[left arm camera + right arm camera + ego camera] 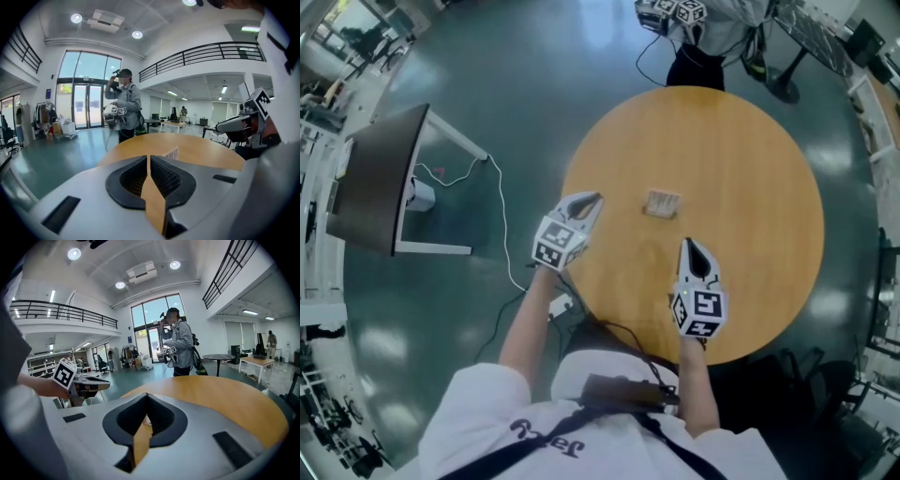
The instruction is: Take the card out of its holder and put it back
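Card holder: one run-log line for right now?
card holder: on table, untouched | left gripper: shut, empty, left of it | right gripper: shut, empty, short of it

Tall windows (86, 93) and ceiling spots (77, 18) give bright, even light; fisheye edges bend into dark corners.

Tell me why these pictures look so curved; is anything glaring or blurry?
Head view: a wide lens bows the room's edges; pale light patches shine on the floor, and the card holder on the table looks small and soft. Left gripper view: black rounded corners, railing bent, the left gripper up close slightly blurred. Right gripper view: the same dark rim, ceiling lamps glaring white.
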`<state>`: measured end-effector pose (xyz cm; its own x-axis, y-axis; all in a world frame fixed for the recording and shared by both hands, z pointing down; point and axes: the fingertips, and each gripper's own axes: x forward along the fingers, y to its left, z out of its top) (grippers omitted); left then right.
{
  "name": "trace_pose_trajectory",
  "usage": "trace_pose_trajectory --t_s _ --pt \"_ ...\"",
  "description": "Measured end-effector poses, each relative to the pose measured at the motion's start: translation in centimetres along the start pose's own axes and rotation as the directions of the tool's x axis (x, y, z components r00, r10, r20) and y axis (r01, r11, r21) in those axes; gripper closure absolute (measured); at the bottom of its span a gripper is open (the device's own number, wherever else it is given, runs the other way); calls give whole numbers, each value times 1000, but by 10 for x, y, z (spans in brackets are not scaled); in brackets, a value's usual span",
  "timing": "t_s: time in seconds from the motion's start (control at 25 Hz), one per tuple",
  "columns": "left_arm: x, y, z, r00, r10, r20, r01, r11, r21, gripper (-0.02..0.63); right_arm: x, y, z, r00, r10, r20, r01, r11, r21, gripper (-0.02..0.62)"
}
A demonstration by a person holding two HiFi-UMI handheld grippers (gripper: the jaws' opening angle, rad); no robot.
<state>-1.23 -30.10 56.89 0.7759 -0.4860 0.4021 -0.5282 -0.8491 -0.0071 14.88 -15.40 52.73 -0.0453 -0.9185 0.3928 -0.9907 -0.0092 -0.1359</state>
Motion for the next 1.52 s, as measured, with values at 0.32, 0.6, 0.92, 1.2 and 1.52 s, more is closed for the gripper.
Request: trace_pose_trajectory --t_s 0.32,0.6,0.92,1.2,1.52 --pt "35 3 -2 984 -178 -20 179 983 28 546 14 -2 -11 999 4 -40 -4 1000 7 577" --pt "75 -36 -6 917 -393 -63 397 916 61 394 21 -22 -27 996 -21 -91 23 999 22 577" --pt "119 -71 -19 826 -557 -84 562 824 71 348 28 -36 -40 989 -65 -132 69 997 28 577" --pt "146 -99 -22 732 -678 -67 681 731 48 348 29 -41 -54 982 -83 -171 91 995 34 577" --pt "148 -128 -25 631 -776 -17 776 630 26 358 23 -31 -72 978 -85 -189 95 994 47 577"
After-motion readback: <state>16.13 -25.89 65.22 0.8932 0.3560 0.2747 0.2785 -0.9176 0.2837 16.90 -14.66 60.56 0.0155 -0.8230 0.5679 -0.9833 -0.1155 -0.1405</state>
